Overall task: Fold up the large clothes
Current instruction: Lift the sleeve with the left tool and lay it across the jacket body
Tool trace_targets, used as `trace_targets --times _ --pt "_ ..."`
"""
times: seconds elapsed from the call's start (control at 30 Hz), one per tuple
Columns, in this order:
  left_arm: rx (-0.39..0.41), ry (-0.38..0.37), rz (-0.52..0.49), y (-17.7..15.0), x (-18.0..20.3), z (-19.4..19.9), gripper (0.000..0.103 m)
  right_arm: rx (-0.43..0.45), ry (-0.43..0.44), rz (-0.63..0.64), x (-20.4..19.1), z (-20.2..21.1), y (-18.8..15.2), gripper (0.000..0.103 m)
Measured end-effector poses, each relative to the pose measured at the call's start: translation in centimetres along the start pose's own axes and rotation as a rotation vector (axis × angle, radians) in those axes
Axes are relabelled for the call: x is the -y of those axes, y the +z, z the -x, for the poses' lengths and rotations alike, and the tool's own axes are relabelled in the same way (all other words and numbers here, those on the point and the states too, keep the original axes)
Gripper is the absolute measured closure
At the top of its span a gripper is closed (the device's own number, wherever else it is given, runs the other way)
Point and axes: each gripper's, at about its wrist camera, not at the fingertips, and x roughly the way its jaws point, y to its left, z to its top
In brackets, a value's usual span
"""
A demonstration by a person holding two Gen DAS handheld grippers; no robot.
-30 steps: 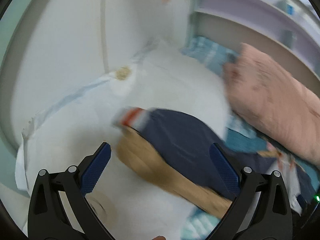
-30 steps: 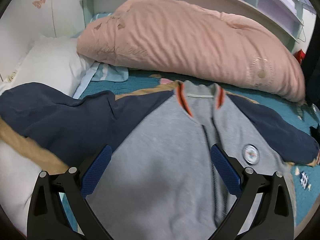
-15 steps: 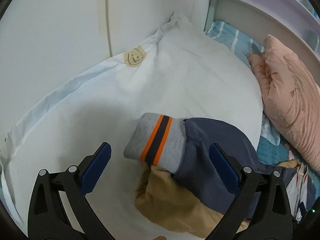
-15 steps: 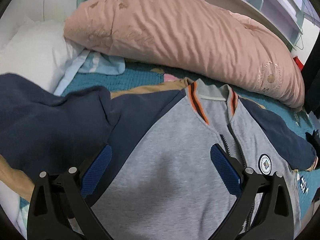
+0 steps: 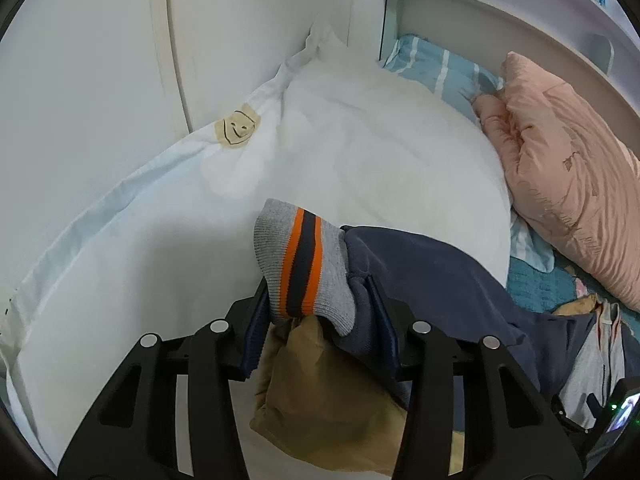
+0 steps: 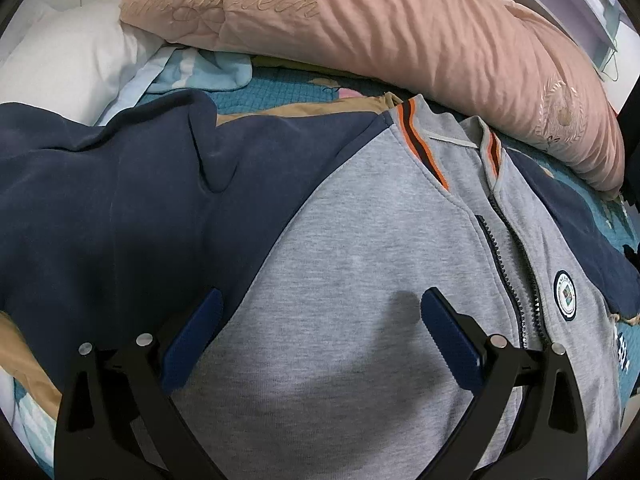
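A grey zip jacket (image 6: 360,280) with navy sleeves lies face up on the bed, collar towards the pink quilt. Its left navy sleeve (image 5: 432,280) reaches over the white pillow and ends in a grey cuff (image 5: 304,264) with orange and navy stripes. My left gripper (image 5: 320,320) is shut on the sleeve just behind that cuff. A tan garment (image 5: 332,396) lies under the sleeve. My right gripper (image 6: 320,320) is open and empty, low over the grey chest of the jacket, left of the zip (image 6: 504,264).
A white pillow (image 5: 360,152) lies against the white wall at left. A rolled pink quilt (image 6: 380,28) runs along the headboard shelf. The teal bedspread (image 6: 280,84) shows around the jacket. A light blue striped cloth (image 5: 436,64) sits behind the pillow.
My left gripper has closed on the sleeve at the striped cuff; it was open before. My right gripper has moved down and closer over the jacket's chest, still open.
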Motion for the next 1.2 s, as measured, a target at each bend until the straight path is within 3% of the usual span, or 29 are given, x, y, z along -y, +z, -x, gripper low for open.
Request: trace_targets --times 0.03,0.07,0.17,0.23,0.3,0.37,0.6,0.87,1.2 --pt "0.006 -0.006 0.009 0.1 -0.1 0.2 0.052 0.000 0.001 -0.001 0.1 0.0 0.1 0.007" --pt "0.012 -0.001 0.021 0.2 -0.2 0.3 0.043 0.001 0.001 -0.001 0.1 0.0 0.1 0.007" --pt "0.020 -0.029 0.080 0.7 -1.0 0.8 0.041 0.005 -0.003 0.002 0.0 0.0 0.2 0.007" --pt "0.035 -0.039 0.072 0.7 -0.5 1.0 0.047 0.006 -0.005 0.004 0.0 0.0 0.1 0.007" --pt "0.044 -0.032 0.012 0.5 0.5 1.3 0.073 0.004 -0.002 0.002 0.1 0.0 0.1 0.007" --pt "0.076 -0.024 -0.029 0.1 1.6 2.1 0.076 0.004 -0.001 0.000 0.1 -0.1 0.0 0.007" --pt "0.166 -0.049 -0.060 0.9 3.6 5.4 0.078 0.000 0.005 -0.006 0.3 -0.3 -0.1 0.007" --pt "0.188 -0.199 -0.054 1.8 7.3 8.7 0.078 -0.007 0.018 -0.015 0.6 -0.5 -0.1 0.007" --pt "0.186 -0.342 -0.157 1.7 17.8 11.5 0.078 -0.043 0.031 -0.005 1.3 1.3 -0.5 0.007"
